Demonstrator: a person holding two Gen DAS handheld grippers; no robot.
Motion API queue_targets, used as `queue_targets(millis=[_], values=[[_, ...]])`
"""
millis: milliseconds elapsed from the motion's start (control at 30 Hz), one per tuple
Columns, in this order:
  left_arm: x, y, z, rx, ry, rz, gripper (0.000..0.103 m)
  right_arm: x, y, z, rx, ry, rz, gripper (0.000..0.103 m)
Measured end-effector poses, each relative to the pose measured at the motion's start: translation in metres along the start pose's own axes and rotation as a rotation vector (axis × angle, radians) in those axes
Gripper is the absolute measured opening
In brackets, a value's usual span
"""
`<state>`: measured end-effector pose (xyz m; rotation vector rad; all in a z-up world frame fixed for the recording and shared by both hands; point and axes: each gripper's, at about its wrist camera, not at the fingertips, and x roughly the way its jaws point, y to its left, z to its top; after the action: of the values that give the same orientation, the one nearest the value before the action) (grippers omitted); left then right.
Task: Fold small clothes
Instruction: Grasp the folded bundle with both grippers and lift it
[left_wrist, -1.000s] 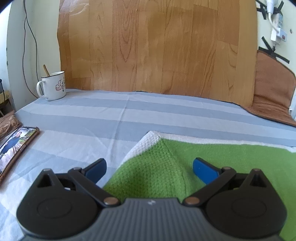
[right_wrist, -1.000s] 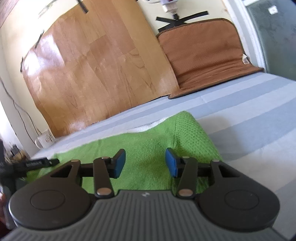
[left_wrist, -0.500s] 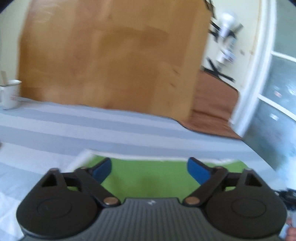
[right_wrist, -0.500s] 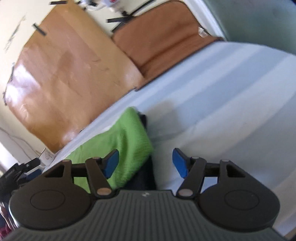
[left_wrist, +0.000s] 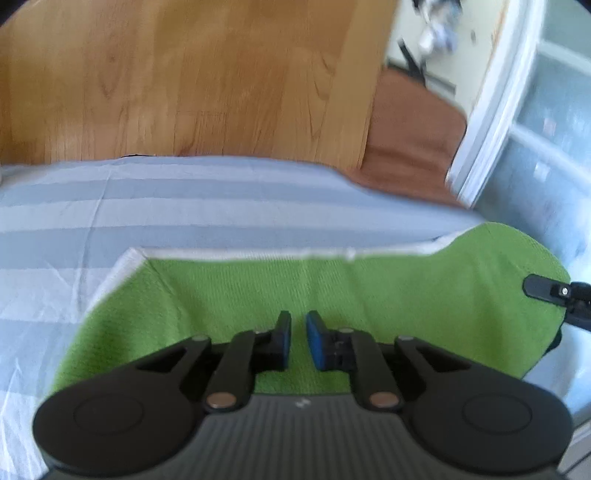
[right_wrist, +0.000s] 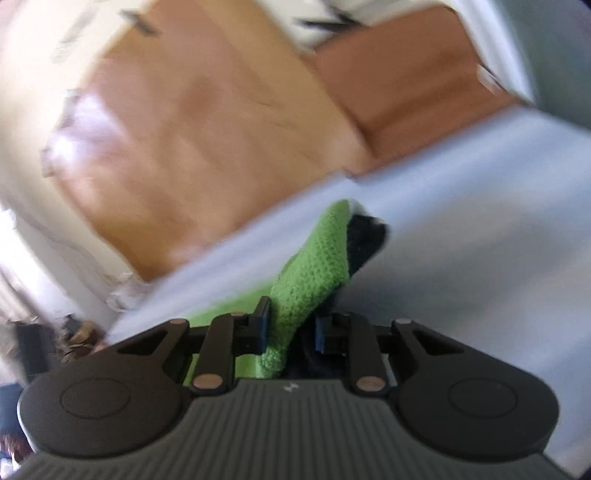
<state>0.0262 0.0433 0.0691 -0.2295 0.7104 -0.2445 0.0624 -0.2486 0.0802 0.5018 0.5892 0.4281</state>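
A green knitted cloth with a white border lies spread on the striped bed sheet. My left gripper is at its near edge. The jaws are closing to a thin gap with green fabric in it. At the cloth's right end a black finger of my right gripper shows. In the right wrist view the right gripper is closing on a raised fold of the green cloth, whose dark underside hangs open beyond the jaws.
A wood-pattern panel and a brown mat lean on the wall behind the bed. A white door frame with frosted glass stands at the right. Blurred clutter sits at the bed's far left.
The left gripper swung right, away from the mug and phone, and its jaws went from wide open to nearly shut. The right gripper closed on the cloth's right end and lifted it.
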Motion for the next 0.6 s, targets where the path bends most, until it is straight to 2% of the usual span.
queue_targets(millis=[33, 100, 133, 167, 300, 367, 433, 500, 533, 600], values=[[-0.012, 0.01, 0.003, -0.036, -0.032, -0.019, 0.015, 0.001, 0.018, 0.003, -0.048, -0.003, 0.022, 0.025], [-0.033, 0.028, 0.007, -0.099, -0.091, -0.033, 0.03, 0.009, 0.059, 0.004, -0.162, 0.005, 0.07, 0.025], [-0.046, 0.041, 0.008, -0.133, -0.125, -0.034, 0.045, 0.017, 0.077, 0.003, -0.21, 0.018, 0.096, 0.025], [-0.055, 0.051, 0.009, -0.158, -0.151, -0.029, 0.054, 0.026, 0.096, -0.001, -0.258, 0.035, 0.125, 0.025], [-0.092, 0.087, 0.0, -0.229, -0.218, -0.016, 0.062, 0.077, 0.163, -0.029, -0.438, 0.129, 0.218, 0.025], [-0.102, 0.098, -0.003, -0.255, -0.236, -0.006, 0.082, 0.107, 0.187, -0.048, -0.515, 0.191, 0.226, 0.025], [-0.108, 0.107, -0.009, -0.27, -0.256, 0.021, 0.086, 0.145, 0.199, -0.072, -0.587, 0.286, 0.219, 0.03], [-0.106, 0.113, -0.01, -0.284, -0.243, 0.031, 0.086, 0.168, 0.201, -0.09, -0.618, 0.374, 0.265, 0.038], [-0.104, 0.115, -0.011, -0.287, -0.231, 0.032, 0.087, 0.164, 0.2, -0.092, -0.619, 0.354, 0.298, 0.046], [-0.095, 0.112, -0.01, -0.278, -0.215, 0.041, 0.088, 0.153, 0.195, -0.083, -0.584, 0.361, 0.356, 0.051]])
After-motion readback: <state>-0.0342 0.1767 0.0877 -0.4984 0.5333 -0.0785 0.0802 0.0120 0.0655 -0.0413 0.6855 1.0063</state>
